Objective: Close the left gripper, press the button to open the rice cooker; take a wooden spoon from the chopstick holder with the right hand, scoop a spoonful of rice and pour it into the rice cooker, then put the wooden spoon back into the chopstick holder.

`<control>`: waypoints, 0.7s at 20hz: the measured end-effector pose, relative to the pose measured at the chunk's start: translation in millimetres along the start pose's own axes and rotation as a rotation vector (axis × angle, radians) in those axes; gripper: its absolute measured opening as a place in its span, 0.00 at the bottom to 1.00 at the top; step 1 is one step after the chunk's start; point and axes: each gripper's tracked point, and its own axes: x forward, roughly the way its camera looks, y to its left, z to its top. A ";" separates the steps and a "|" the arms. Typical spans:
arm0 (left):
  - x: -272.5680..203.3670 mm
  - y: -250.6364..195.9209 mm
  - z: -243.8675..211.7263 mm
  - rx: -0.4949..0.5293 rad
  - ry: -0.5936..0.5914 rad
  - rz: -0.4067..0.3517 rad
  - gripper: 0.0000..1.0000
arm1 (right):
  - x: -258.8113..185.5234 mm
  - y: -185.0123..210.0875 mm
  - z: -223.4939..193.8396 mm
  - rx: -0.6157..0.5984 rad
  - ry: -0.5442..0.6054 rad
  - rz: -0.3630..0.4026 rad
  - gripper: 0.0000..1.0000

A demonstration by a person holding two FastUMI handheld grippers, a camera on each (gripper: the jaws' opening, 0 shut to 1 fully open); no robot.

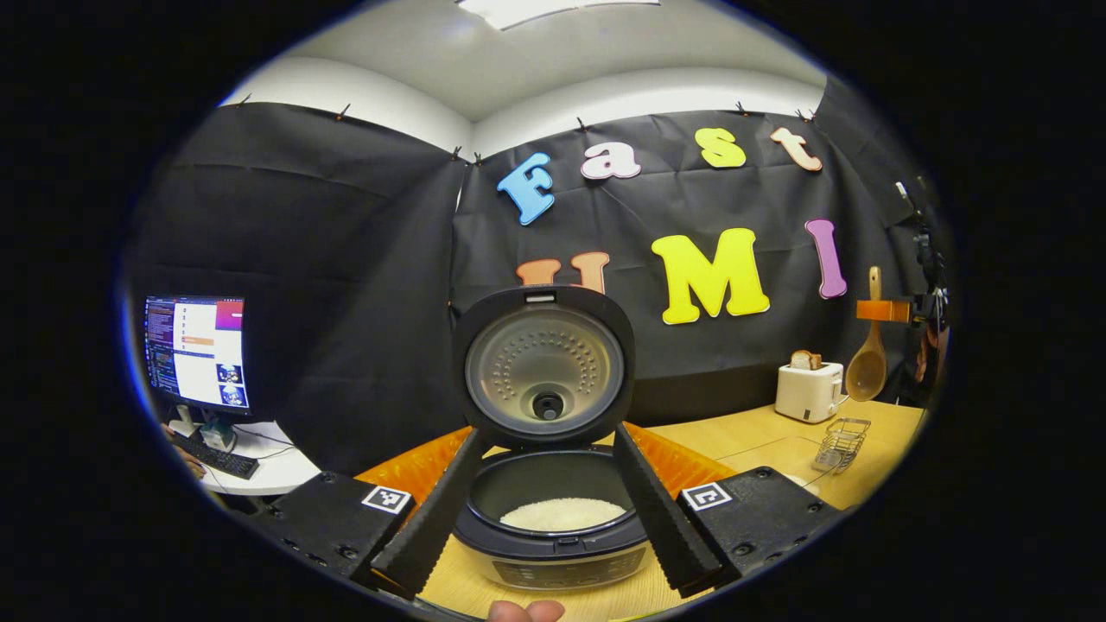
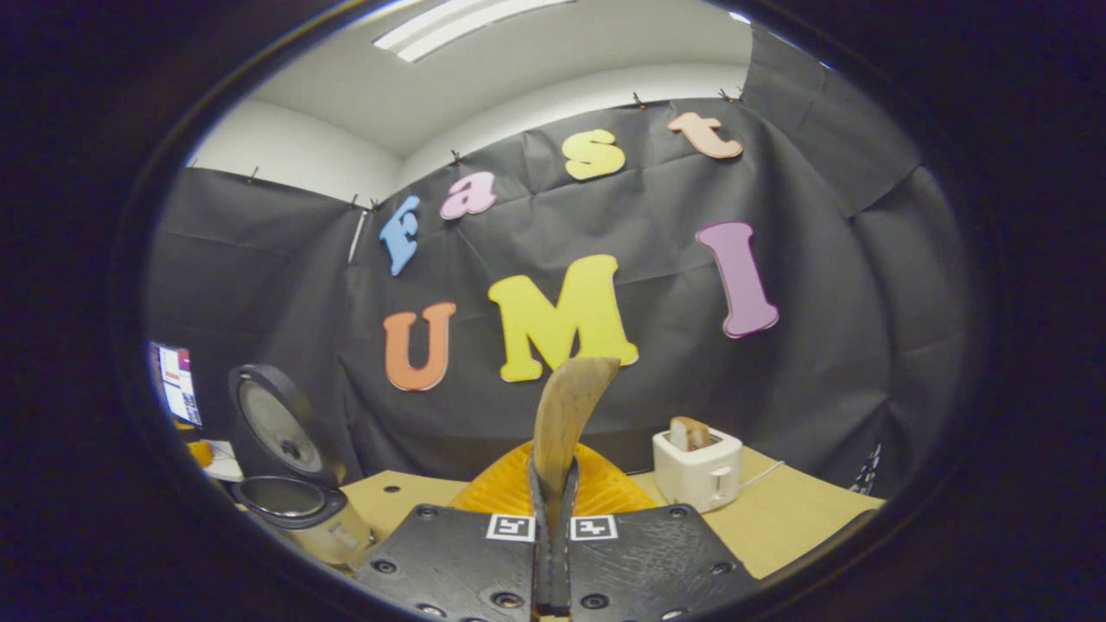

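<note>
Gripping smooth wooden spoon (image 2: 566,413), right gripper (image 2: 553,518)

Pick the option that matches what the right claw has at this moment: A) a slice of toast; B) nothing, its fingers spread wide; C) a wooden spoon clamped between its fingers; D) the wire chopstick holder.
C: in the right gripper view the right claw has both black fingers pressed together on the handle of the light-brown wooden spoon, whose bowl stands up above them.
</note>
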 end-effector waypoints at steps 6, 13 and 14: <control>-1.3 -1.4 0.3 0.014 0.003 -0.003 0.98 | 19.3 -32.3 -31.9 0.007 0.036 -0.052 0.00; -2.3 -0.7 2.3 0.006 -0.004 -0.008 0.98 | 40.0 -42.4 -68.6 -0.024 0.062 -0.080 0.00; -1.4 0.4 2.4 0.001 -0.004 -0.006 0.98 | 41.1 -42.5 -72.8 -0.023 0.071 -0.079 0.00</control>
